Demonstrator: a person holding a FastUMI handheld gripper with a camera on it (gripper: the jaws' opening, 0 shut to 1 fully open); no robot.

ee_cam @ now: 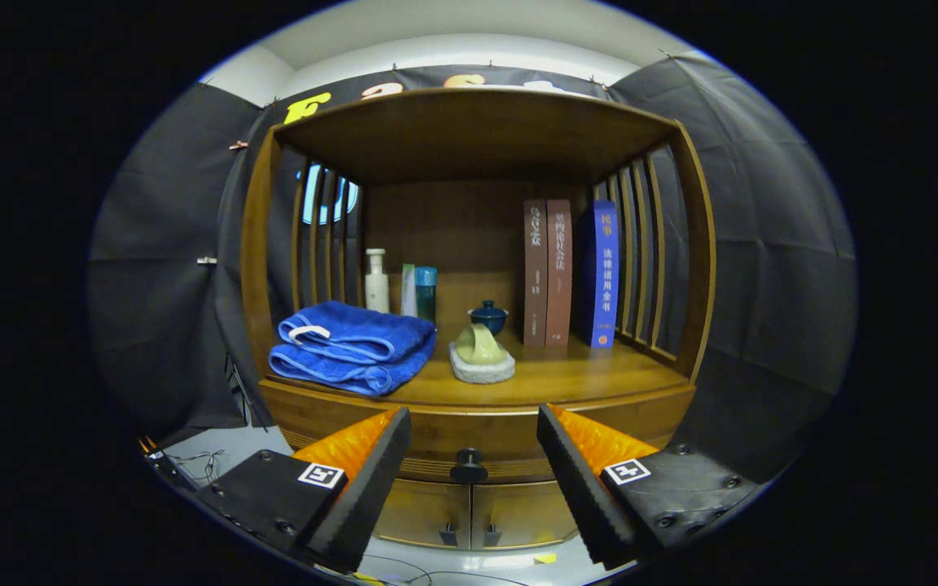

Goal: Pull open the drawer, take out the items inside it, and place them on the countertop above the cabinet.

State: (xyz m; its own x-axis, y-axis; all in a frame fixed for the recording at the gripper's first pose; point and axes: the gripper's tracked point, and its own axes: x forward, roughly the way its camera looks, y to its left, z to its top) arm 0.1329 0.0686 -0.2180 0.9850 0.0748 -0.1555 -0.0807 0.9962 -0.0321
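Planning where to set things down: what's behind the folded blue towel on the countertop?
A white pump bottle and two small tubes stand behind the folded blue towel; their bases are hidden. The open tongs flank the dark round drawer knob.

books [571,273]: 3 | bottles [376,281]: 3 | towel [352,346]: 1 | teacup [488,317]: 1 | drawer knob [468,466]: 1

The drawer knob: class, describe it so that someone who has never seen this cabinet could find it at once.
Start at the wooden cabinet, whose countertop carries a blue towel and books. Drop to the drawer just under that countertop. The knob sits at its centre, between the open tool's fingers: round and dark, unlike the two small handles on the doors below.
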